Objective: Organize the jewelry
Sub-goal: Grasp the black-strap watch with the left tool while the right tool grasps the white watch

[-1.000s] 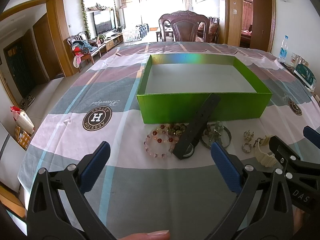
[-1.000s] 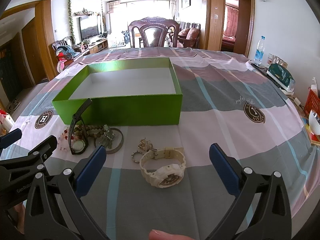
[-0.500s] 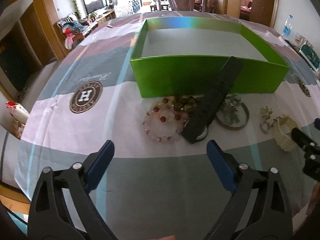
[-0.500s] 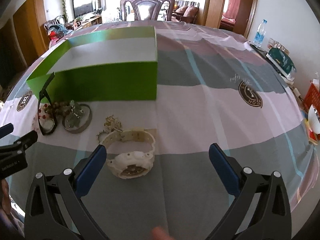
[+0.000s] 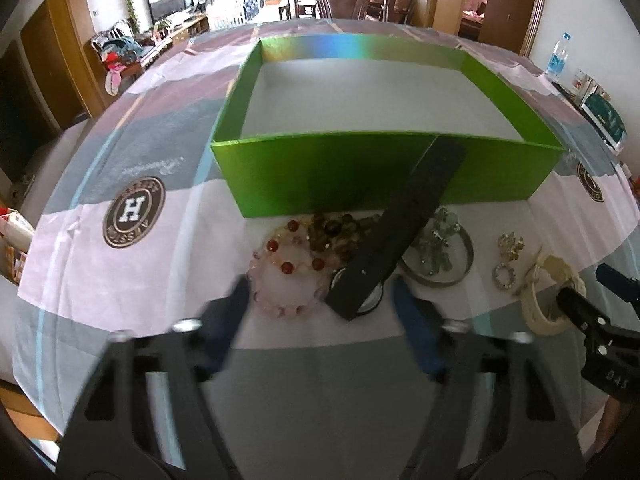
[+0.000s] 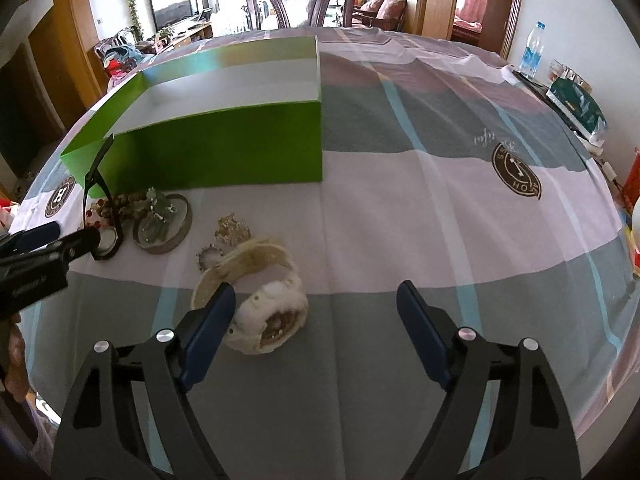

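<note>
The green box point(image 5: 320, 168) stands open on the tablecloth, with jewelry lying in front of it. My left gripper point(image 5: 322, 304) hangs low over a pink bead bracelet point(image 5: 286, 284) and the face of a black watch point(image 5: 400, 240) whose strap leans on the box wall. Its jaws are closing, with both pieces between the fingers and no pad pressing. My right gripper point(image 6: 314, 300) is also closing. A cream watch point(image 6: 276, 312) lies between its fingers, close to the left finger point(image 6: 216, 312) and well clear of the other one.
A brown bead bracelet point(image 5: 336, 232), a silver bangle with green charms point(image 5: 440, 252) and gold and silver trinkets point(image 5: 510, 244) lie between the two watches. A water bottle point(image 6: 530, 54) and a green packet point(image 6: 576, 104) sit at the table's right edge. A chair point(image 6: 300, 0) stands behind.
Both grippers sank toward the table and tipped further down. The left jaws narrowed a lot around the pink bracelet and black watch. The right jaws narrowed slightly at the cream watch.
</note>
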Available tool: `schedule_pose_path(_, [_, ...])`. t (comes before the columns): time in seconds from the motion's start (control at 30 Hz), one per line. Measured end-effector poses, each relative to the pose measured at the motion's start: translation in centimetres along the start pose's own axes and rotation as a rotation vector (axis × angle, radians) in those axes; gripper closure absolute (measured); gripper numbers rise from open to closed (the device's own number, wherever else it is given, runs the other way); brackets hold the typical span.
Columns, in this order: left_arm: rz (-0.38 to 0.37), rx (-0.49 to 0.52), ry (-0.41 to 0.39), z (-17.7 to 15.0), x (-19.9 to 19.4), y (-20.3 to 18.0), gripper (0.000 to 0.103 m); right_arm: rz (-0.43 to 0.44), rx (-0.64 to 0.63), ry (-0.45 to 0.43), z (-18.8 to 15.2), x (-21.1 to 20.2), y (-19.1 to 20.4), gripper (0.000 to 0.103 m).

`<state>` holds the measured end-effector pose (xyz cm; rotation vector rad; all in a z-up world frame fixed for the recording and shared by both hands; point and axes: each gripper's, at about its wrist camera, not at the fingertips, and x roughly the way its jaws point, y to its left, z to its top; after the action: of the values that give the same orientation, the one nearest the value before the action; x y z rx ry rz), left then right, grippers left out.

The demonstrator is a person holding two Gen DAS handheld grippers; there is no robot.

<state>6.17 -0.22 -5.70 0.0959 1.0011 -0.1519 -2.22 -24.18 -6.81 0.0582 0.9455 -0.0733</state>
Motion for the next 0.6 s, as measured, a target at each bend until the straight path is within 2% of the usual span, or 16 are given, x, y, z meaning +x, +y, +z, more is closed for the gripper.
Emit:
schedule_pose_path(0.03, [-0.007, -0.005, 0.006, 0.0, 0.3, 0.1, 0.059, 0.0, 0.0, 0.001, -0.2, -0.1, 0.0, 0.021])
schedule_pose_path(0.1, [-0.036, -0.014, 0.025, 0.0, 0.7, 0.2, 0.078, 0.001, 0.0, 0.006, -0.1, 0.3, -0.3, 0.021])
schedule_pose_path(0.17, [-0.05, -0.01, 0.027, -0.3, 0.7, 0.1, 0.086, -0.004, -0.001, 0.012, -0.3, 0.4, -0.4, 0.021])
schedule_pose_path(0.23, [-0.037, 0.003, 0.016, -0.6, 0.5, -0.1, 0.088, -0.006, -0.005, 0.015, -0.4, 0.5, -0.5, 0.022])
schedule_pose_path(0.27, [-0.036, 0.006, 0.015, -0.7, 0.4, -0.1, 0.092, 0.003, -0.01, 0.016, -0.6, 0.4, -0.4, 0.034])
schedule_pose_path(0.3, [-0.039, 0.007, 0.015, -0.9, 0.2, 0.0, 0.094, 0.015, -0.014, 0.018, -0.6, 0.5, -0.3, 0.053])
schedule_pose_path(0.33, [-0.042, 0.005, 0.015, -1.1, 0.0, 0.1, 0.095, 0.038, -0.018, 0.027, -0.7, 0.4, -0.1, 0.062])
schedule_pose_path(0.37, [-0.045, 0.002, 0.012, -1.2, -0.3, 0.3, 0.096, 0.053, -0.016, 0.031, -0.7, 0.5, -0.1, 0.077])
schedule_pose_path(0.4, [-0.046, 0.0, 0.006, -1.3, -0.7, 0.4, 0.096, 0.055, -0.016, 0.03, -0.6, 0.5, 0.0, 0.085])
schedule_pose_path(0.6, [-0.043, -0.009, -0.034, -1.8, -2.5, 1.4, 0.096, 0.026, -0.03, 0.006, -0.5, -0.1, 0.4, 0.085])
